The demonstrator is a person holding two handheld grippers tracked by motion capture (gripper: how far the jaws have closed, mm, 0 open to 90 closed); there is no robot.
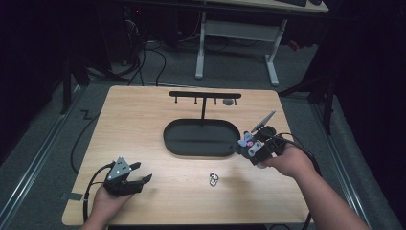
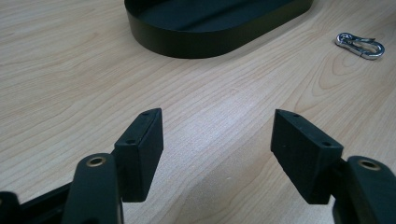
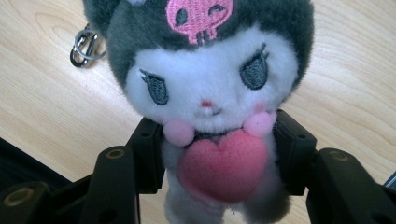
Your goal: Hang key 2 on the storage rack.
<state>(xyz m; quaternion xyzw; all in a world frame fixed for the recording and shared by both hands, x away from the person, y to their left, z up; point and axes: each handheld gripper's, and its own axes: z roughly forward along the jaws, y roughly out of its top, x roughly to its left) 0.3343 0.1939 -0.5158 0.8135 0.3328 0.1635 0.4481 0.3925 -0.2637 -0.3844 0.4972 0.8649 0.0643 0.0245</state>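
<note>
A small plush toy [image 3: 210, 79] with a dark grey hood, a pink skull, a white face and a pink heart sits between the jaws of my right gripper [image 3: 219, 154], which is shut on its body. In the high view this gripper [image 1: 246, 143] holds the plush toy [image 1: 247, 139] just right of the black oval tray [image 1: 172, 143], a little above the table. My left gripper [image 1: 143, 171] rests near the table's front left corner, open and with nothing between its fingers [image 2: 140, 144]. A metal clip [image 1: 214, 179] lies on the wood between the two hands.
Behind the tray stands a black T-shaped rack [image 1: 205, 96] with small hooks; a grey piece [image 1: 229, 101] hangs near its right end. The left gripper view has the tray wall [image 2: 210, 44] ahead and the metal clip [image 2: 359, 45] at upper right. Bare wood [image 1: 139, 120] lies left of the tray.
</note>
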